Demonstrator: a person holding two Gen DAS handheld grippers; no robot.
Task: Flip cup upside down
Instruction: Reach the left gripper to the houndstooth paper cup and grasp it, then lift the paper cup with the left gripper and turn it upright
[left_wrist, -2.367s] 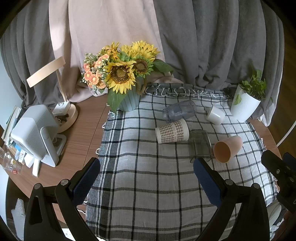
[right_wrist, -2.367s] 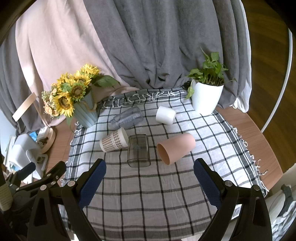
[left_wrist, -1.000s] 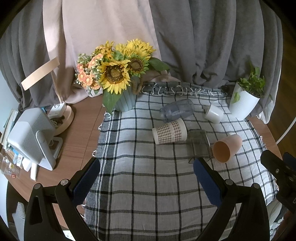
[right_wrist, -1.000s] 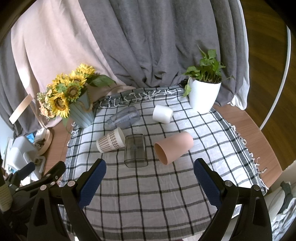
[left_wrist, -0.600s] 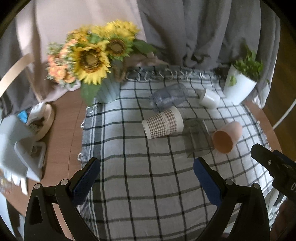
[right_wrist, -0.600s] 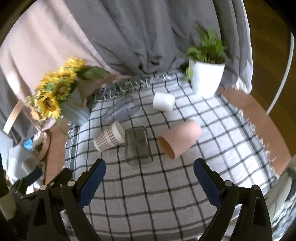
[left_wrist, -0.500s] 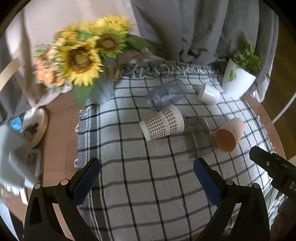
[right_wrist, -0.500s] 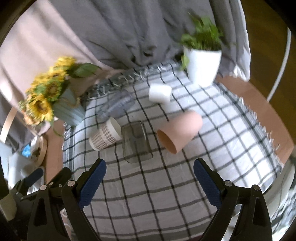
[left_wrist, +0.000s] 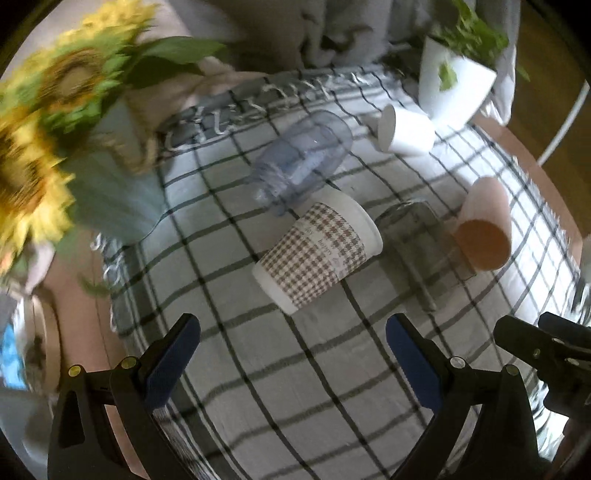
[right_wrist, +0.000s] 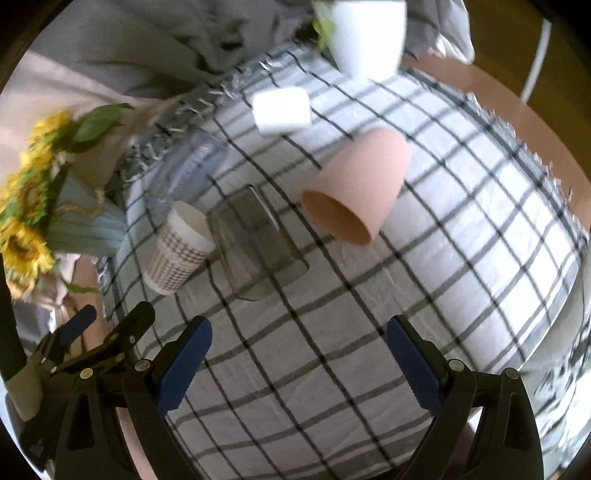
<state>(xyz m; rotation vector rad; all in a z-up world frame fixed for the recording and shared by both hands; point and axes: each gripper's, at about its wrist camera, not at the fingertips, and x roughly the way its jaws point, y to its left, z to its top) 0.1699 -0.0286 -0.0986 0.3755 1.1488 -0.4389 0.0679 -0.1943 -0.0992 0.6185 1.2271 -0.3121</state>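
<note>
Several cups lie on their sides on a checked cloth (left_wrist: 295, 369). A houndstooth paper cup (left_wrist: 317, 251) (right_wrist: 179, 247) lies just ahead of my left gripper (left_wrist: 291, 350), which is open and empty. A clear glass (left_wrist: 424, 243) (right_wrist: 255, 243) and a pink cup (left_wrist: 484, 229) (right_wrist: 358, 184) lie ahead of my right gripper (right_wrist: 299, 354), also open and empty. A clear blue plastic cup (left_wrist: 303, 158) (right_wrist: 188, 166) and a white cup (left_wrist: 406, 129) (right_wrist: 282, 109) lie farther back.
A sunflower vase (left_wrist: 107, 184) (right_wrist: 77, 218) stands at the back left. A white plant pot (left_wrist: 454, 88) (right_wrist: 365, 33) stands at the back right. Grey curtains (right_wrist: 147, 44) hang behind. Bare wooden table (right_wrist: 517, 122) shows at the cloth's right edge.
Both grippers have moved down and forward toward the cups, which now look larger and nearer. Both stay open. No cup has moved.
</note>
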